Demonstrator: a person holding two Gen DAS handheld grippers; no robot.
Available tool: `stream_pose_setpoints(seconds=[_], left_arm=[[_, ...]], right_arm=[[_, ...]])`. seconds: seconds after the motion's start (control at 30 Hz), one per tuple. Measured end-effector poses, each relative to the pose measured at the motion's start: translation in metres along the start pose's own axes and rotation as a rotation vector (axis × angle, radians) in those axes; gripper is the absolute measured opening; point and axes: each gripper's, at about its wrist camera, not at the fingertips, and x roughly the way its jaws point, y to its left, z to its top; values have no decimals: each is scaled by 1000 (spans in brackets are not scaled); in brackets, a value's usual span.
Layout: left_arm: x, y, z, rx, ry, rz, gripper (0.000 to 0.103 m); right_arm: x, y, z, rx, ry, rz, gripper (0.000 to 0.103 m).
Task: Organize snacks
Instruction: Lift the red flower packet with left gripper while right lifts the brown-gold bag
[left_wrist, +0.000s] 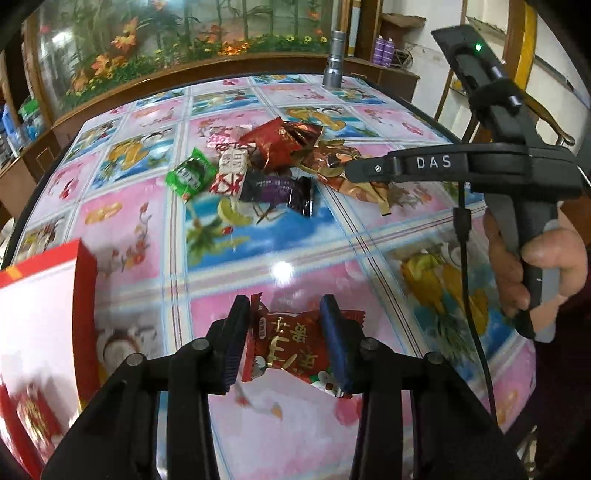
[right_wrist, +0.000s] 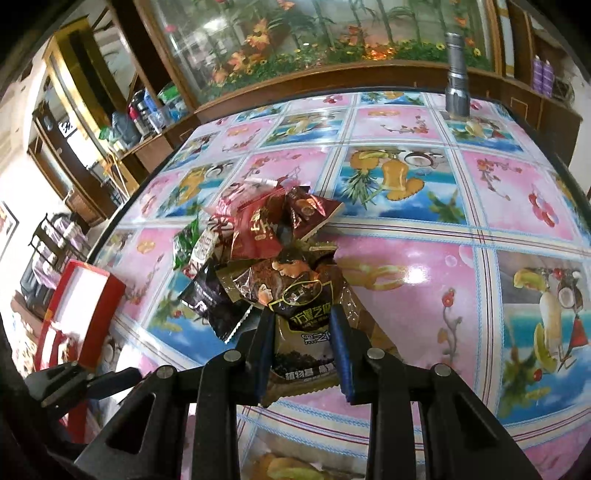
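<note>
My left gripper (left_wrist: 286, 306) is shut on a red snack packet (left_wrist: 286, 347), held a little above the tablecloth. A red box with a white inside (left_wrist: 37, 314) stands just to its left. A pile of mixed wrapped snacks (left_wrist: 266, 162) lies mid-table, among them a green packet (left_wrist: 190, 175) and a dark purple one (left_wrist: 277, 190). My right gripper (right_wrist: 303, 314) is shut on a brown and gold packet (right_wrist: 301, 332) at the near edge of that pile (right_wrist: 255, 236). In the left wrist view the right gripper (left_wrist: 354, 171) reaches into the pile from the right, with a person's hand (left_wrist: 535, 266) on its handle.
The round table (left_wrist: 295, 240) wears a glossy pink and blue fruit-print cloth. A metal cylinder (left_wrist: 334, 59) stands upright at its far edge. The red box (right_wrist: 85, 295) sits at the table's left rim. A wooden cabinet with a flower display (right_wrist: 295, 44) runs behind the table.
</note>
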Motion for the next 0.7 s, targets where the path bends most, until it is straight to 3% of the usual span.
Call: stream_pose_setpoints(seconds=[0.13, 0.2, 0.33, 0.4, 0.47, 0.53, 0.6, 0.7], left_arm=[[-9, 1, -11, -19, -14, -12, 33], [-16, 1, -15, -18, -27, -25, 18], [-16, 0, -25, 0, -7, -35, 17], [-15, 1, -31, -1, 2, -8, 17], [-18, 5, -34, -24, -2, -30, 18], [-23, 10, -38, -52, 7, -60, 26], [-31, 11, -42, -63, 7, -59, 47], [-51, 12, -51, -72, -27, -71, 62]], right_arm=[[-2, -9, -1, 50, 6, 64, 30], [-4, -15, -2, 88, 10, 117, 30], [-5, -21, -3, 140, 21, 192, 30], [-5, -17, -4, 120, 22, 174, 30], [-4, -11, -4, 93, 26, 149, 31], [-3, -8, -5, 82, 35, 139, 32], [-2, -9, -5, 85, 37, 137, 32], [-2, -9, -5, 91, 41, 137, 33]])
